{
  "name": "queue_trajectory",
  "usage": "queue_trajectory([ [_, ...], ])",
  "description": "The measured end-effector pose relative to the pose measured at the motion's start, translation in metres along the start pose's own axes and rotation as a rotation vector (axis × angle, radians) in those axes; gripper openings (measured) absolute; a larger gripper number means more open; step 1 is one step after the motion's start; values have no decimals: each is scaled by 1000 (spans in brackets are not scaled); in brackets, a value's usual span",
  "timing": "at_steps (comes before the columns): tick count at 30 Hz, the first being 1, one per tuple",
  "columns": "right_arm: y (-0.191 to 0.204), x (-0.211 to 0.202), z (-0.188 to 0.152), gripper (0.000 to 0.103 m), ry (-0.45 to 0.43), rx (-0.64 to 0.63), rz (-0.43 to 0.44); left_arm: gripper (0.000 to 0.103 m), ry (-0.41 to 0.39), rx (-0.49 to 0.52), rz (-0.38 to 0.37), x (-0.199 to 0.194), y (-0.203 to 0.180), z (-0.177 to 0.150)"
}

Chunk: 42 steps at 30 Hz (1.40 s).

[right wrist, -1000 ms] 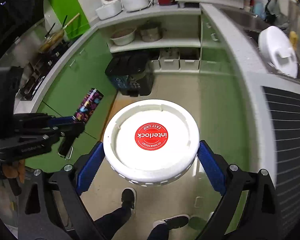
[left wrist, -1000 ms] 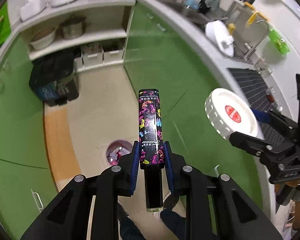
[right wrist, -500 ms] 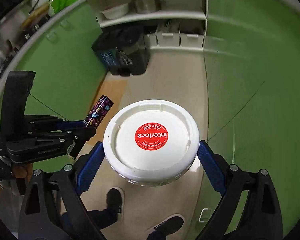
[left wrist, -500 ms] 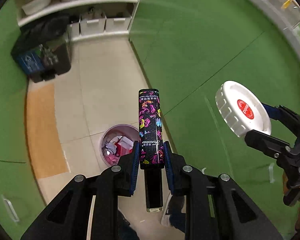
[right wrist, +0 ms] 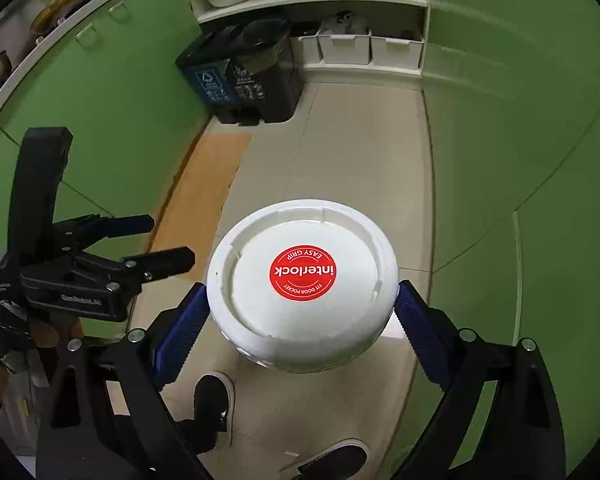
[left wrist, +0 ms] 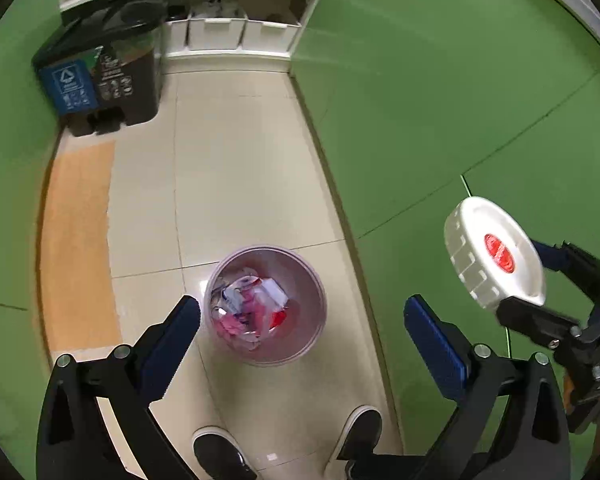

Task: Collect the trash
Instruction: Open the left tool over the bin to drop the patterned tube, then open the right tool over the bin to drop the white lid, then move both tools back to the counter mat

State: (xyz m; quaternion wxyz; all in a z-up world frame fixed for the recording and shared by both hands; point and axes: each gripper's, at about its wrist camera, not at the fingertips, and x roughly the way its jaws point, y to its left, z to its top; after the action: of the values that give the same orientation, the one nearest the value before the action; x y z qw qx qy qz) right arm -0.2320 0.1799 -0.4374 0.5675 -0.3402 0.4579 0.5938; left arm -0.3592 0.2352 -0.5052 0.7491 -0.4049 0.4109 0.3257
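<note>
A cream-tiled kitchen floor [left wrist: 236, 184] is running between green cabinet fronts, with a tan floor mat [left wrist: 76, 248] lying along its left edge and a dark two-compartment recycling bin [left wrist: 100, 76] standing at the far left corner beneath the white shelves. Near the middle of the floor, just ahead of the person's black shoes, a small round pink wastebasket [left wrist: 265, 304] is sitting already part-filled with crumpled wrappers. The left gripper [left wrist: 300, 320] is hanging straight above it, pointing steeply down, and its jaws have just been opening; they are now standing wide apart with nothing between them, so the dropping step looks to be under way on that side. To the right, the right gripper [right wrist: 302, 320] is also tilting steeply down with its blue pads clamping the rim of a round white plastic lid with a red "interlock" sticker [right wrist: 302, 280], which is hovering above bare floor to the right of the wastebasket rather than over it. The next move probably calls for carrying that lid leftward over the opening before letting go.
</note>
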Motion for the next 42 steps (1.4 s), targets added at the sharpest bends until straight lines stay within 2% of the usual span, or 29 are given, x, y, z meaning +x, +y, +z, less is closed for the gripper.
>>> queue_trajectory([
  [10, 31, 43, 11, 92, 29, -36, 78, 97, -70, -75, 48, -43, 37, 4],
  [12, 34, 50, 13, 94, 36, -39, 63, 97, -81, -79, 57, -47, 43, 6],
  [13, 35, 52, 15, 100, 38, -36, 58, 97, -88, -76, 64, -51, 45, 7],
  [18, 35, 56, 19, 100, 56, -28, 38, 97, -90, -73, 66, -57, 44, 8],
  [22, 34, 38, 22, 100, 54, -16, 28, 97, -77, -63, 56, -64, 35, 8],
  [25, 34, 11, 26, 100, 48, 3, 20, 97, -63, -46, 46, -77, 21, 12],
  [30, 34, -59, 35, 100, 33, 49, 7, 97, -32, 1, 33, -126, -21, 22],
  [36, 33, -174, 45, 100, 10, 131, -15, 97, 2, 48, 17, -201, -79, 39],
  [42, 20, -293, 46, 100, -41, 216, -55, 98, -3, 138, 5, -277, -147, 66],
])
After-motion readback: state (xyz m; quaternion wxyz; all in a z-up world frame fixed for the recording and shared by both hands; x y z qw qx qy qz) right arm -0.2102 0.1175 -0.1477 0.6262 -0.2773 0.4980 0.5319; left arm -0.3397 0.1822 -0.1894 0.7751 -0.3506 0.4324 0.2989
